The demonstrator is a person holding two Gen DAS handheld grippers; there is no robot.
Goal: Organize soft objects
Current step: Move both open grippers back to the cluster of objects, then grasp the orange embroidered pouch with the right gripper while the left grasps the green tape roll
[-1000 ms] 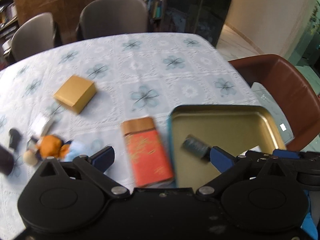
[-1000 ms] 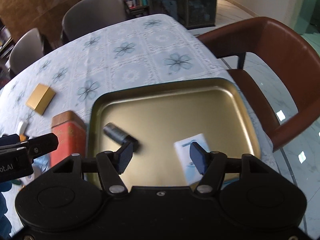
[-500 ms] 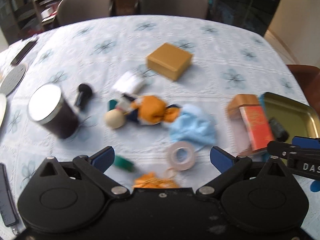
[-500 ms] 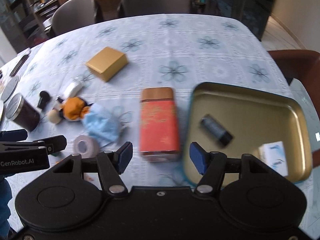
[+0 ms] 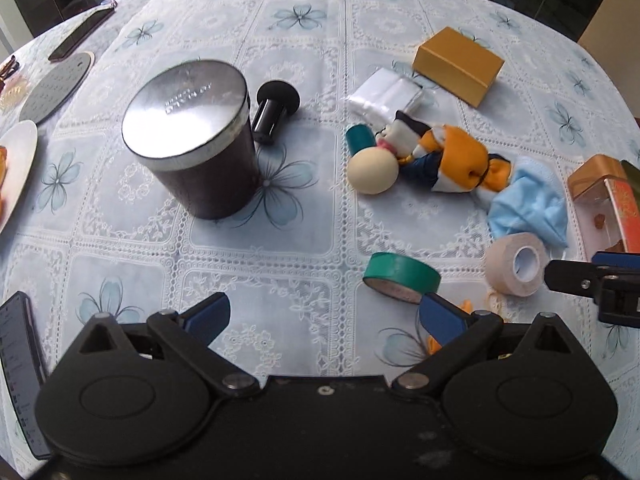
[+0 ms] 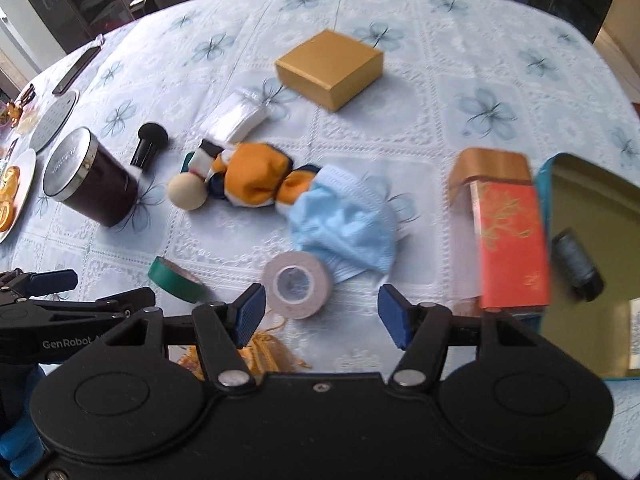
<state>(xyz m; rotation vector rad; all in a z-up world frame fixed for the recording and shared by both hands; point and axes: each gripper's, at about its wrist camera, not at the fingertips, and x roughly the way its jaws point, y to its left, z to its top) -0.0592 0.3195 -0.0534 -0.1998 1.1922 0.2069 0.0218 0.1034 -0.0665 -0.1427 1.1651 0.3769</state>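
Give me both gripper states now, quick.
Left gripper: open, holding nothing.
Right gripper: open, holding nothing.

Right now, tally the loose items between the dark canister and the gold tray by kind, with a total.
Tape rolls: 2, green tape roll, beige tape roll
Soft cloth items: 2, orange-and-navy rag doll, crumpled light-blue face mask
Boxes: 2, gold cardboard box, red-and-gold lidded box
Clear-wrapped white packet: 1
Black knob-headed cylinder: 1
Total: 8

left wrist: low over table, forward | right wrist: likewise, further right | shared: doll (image 5: pixel 424 156) (image 6: pixel 240 178)
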